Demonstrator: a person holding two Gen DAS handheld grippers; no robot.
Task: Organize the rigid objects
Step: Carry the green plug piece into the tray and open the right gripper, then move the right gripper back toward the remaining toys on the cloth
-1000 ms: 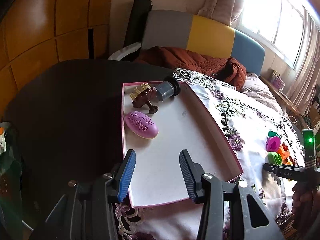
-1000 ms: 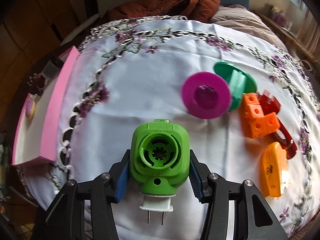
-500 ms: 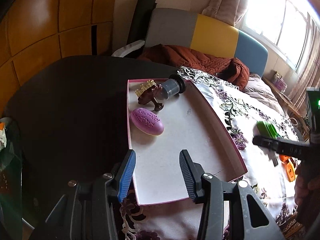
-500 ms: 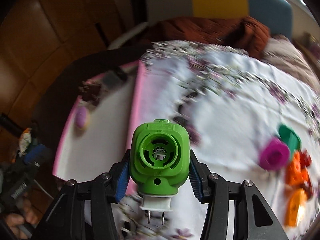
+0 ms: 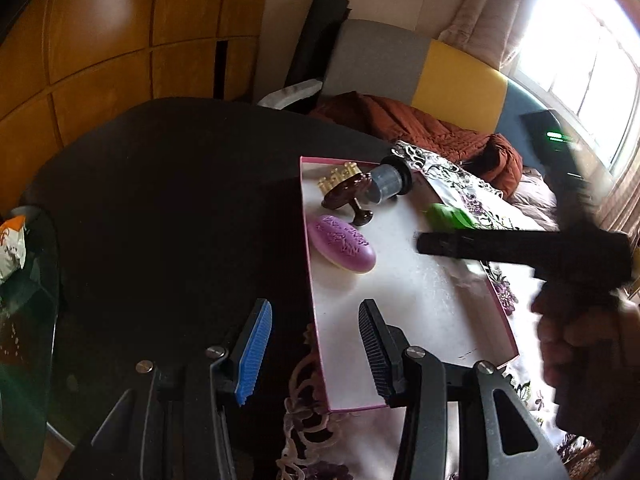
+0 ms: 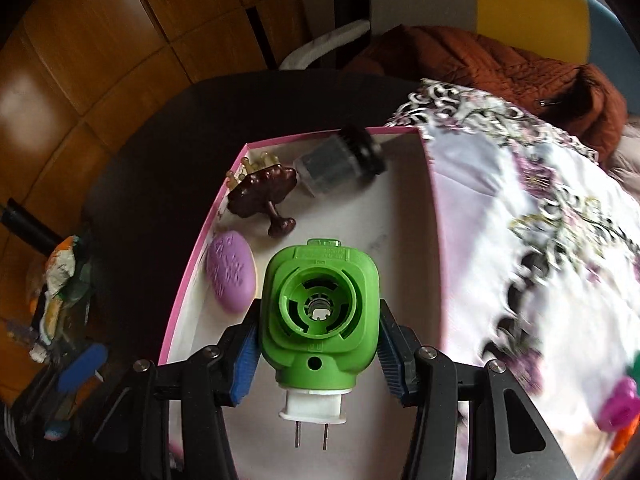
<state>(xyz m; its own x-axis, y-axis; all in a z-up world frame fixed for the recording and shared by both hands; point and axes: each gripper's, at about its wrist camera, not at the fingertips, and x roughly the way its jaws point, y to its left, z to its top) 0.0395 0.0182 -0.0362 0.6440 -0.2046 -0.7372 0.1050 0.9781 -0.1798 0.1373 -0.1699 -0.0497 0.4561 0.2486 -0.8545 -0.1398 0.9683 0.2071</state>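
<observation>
My right gripper (image 6: 318, 356) is shut on a green plug-in device (image 6: 320, 312) with a white base and two metal prongs. It hangs over the middle of the shallow pink-rimmed box (image 6: 432, 208). The box's far end holds a purple oval soap (image 6: 232, 276), a brown mushroom-shaped piece (image 6: 264, 192), a gold comb-like piece (image 5: 338, 176) and a grey jar with a black cap (image 6: 340, 164). In the left wrist view the right gripper (image 5: 428, 240) reaches in from the right with the green device (image 5: 448, 216). My left gripper (image 5: 314, 344) stands open above the box's near left corner (image 5: 320, 360), holding nothing.
The box lies on a dark round table (image 5: 180, 200), partly on a white flowered cloth (image 6: 540, 220). A magenta spool (image 6: 620, 404) lies at the cloth's right edge. A brown jacket (image 6: 500, 60) is on the sofa behind. Clutter (image 6: 60, 280) sits at the table's left. A hand (image 5: 580, 340) holds the right gripper.
The right gripper carried the green device left, from over the cloth and its toys to over the box. The left gripper shifted slightly along the box's near end and stayed open.
</observation>
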